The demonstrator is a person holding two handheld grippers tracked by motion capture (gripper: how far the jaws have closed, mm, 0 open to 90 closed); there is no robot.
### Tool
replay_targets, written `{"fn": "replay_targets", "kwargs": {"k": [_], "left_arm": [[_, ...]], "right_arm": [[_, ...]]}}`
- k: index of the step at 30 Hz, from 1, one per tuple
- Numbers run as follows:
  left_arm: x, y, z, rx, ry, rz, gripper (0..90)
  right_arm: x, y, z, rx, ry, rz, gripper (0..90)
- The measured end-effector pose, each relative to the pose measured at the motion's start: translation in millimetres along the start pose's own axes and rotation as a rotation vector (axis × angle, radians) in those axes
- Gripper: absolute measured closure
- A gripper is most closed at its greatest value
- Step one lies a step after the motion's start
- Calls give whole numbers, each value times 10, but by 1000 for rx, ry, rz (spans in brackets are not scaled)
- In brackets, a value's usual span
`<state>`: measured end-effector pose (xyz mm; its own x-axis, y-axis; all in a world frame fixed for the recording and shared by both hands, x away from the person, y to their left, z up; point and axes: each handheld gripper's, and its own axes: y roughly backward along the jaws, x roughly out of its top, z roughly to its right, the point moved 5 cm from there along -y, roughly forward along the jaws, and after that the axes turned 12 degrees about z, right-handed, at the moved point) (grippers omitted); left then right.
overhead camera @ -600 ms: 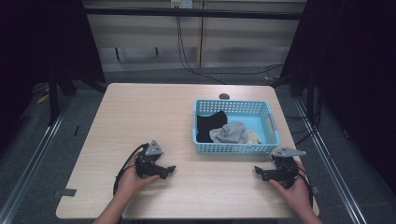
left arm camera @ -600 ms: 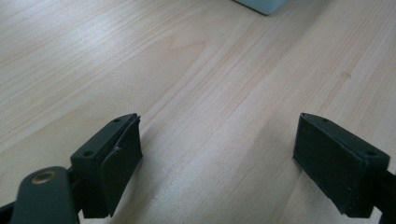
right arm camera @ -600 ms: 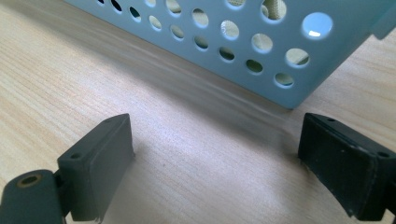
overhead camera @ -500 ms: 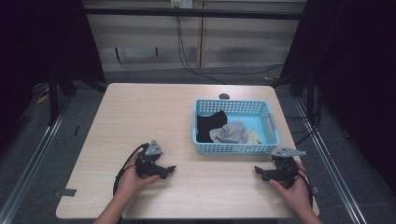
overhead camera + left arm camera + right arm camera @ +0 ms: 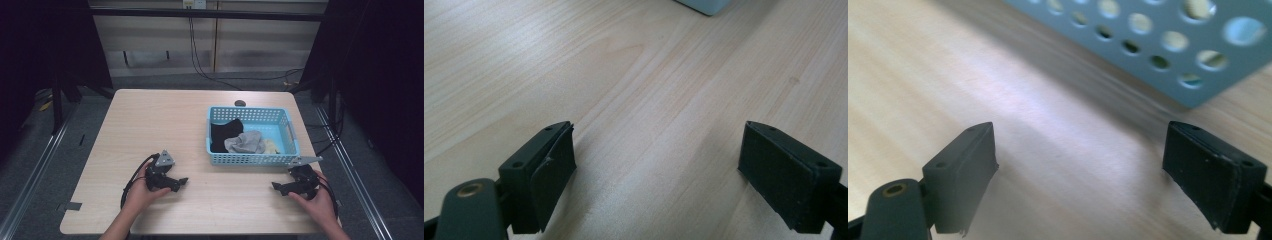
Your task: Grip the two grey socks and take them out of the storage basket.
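1. The left gripper (image 5: 181,182) rests low on the wooden table (image 5: 150,130), near the front edge, held in the person's left hand (image 5: 140,192). Its tip points to the right, toward the middle of the table.
2. In the left gripper view, its two black jaws stand wide apart. Nothing is between them, just bare wood.
3. A black cable (image 5: 131,181) loops from this gripper along the hand.
4. Further right, on the far right part of the table, sits a light blue basket (image 5: 250,159) with holes in its walls.
5. Inside the basket lie clothes: a black cloth (image 5: 223,133) on the left, a grey cloth (image 5: 245,142) in the middle and a small pale yellow cloth (image 5: 270,146) on the right. They touch each other.
6. The right gripper (image 5: 276,186) sits near the basket's front right corner, held in the right hand (image 5: 315,197). Its tip points left.
7. In the right gripper view, its jaws are wide apart too, with nothing between them. The basket wall (image 5: 1158,45) is close ahead, not touching.
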<state>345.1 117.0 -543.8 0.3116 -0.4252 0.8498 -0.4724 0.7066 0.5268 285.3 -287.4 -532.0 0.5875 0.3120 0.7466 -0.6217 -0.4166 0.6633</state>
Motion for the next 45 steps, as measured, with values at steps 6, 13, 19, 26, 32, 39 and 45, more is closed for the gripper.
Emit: {"fn": "replay_targets", "kwargs": {"k": [6,13,19,26,32,39,45], "left_arm": [[0,-1,1,0,1,0,141],[0,0,1,1,-2,-1,141],[-1,2,1,3,-2,-2,141],[-1,3,-1,8,-4,-1,141],[-1,4,0,7,-3,-1,141],[-2,5,0,7,-4,0,141],[-4,6,3,1,-2,0,141]], "right_arm": [[98,29,-110,70,7,-74,161],[234,72,-199,144,13,-168,180],[453,147,-245,171,57,-232,188],[750,204,-325,191,103,-254,193],[1029,170,-338,199,137,-283,213],[1296,58,-300,188,139,-308,216],[1600,-120,-244,174,122,-305,221]]}}
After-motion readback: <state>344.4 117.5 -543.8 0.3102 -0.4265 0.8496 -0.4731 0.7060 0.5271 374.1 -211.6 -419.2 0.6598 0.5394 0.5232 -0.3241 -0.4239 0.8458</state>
